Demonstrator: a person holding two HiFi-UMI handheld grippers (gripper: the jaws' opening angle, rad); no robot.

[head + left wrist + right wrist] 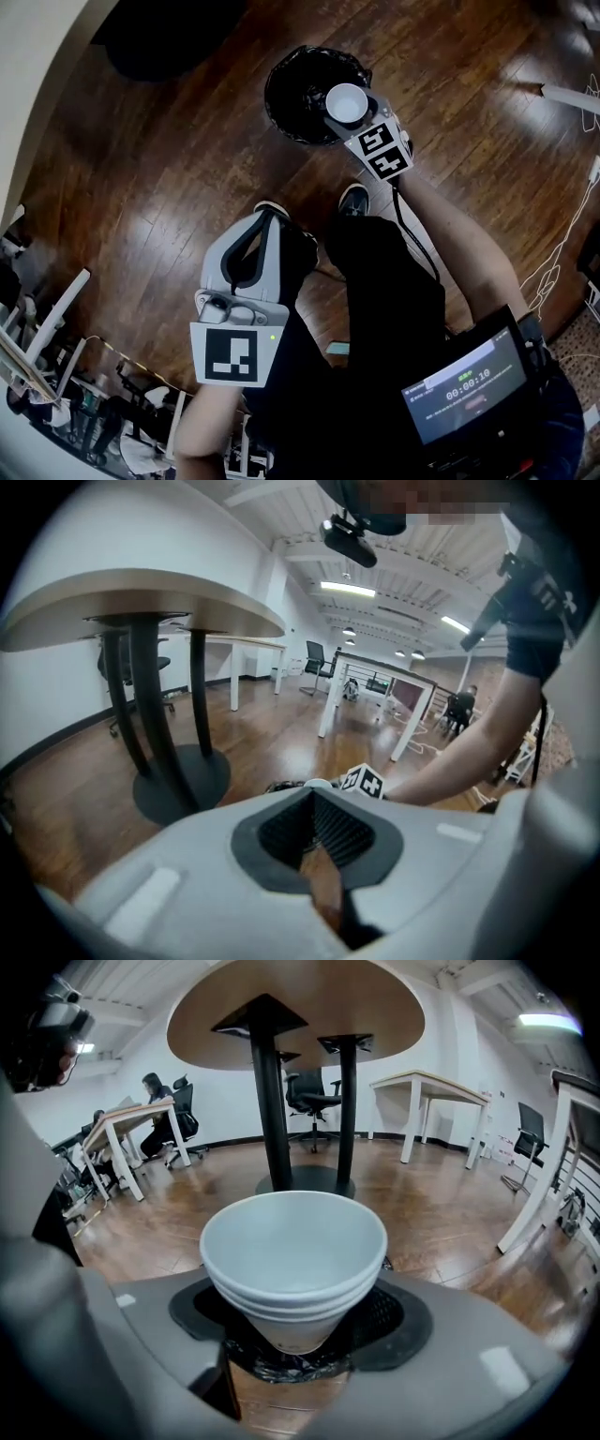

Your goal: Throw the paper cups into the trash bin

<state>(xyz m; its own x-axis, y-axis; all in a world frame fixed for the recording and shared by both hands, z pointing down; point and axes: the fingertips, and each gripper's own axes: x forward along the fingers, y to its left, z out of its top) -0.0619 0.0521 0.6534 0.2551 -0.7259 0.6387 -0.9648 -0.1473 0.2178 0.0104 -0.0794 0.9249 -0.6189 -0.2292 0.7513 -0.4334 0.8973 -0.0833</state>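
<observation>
Over the trash bin (279,86), the right gripper (295,1333) clasps nested paper cups (292,1258).

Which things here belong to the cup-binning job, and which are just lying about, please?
Job: stacked white paper cups, held in right gripper; black-lined round trash bin.
Lying about: round wooden pedestal table; white-legged desk; black office chair.

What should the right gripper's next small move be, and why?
Probably open the right gripper: it grips the stacked white paper cups above the black bag-lined trash bin, whose liner shows directly beneath them, so they should likely drop in.
</observation>
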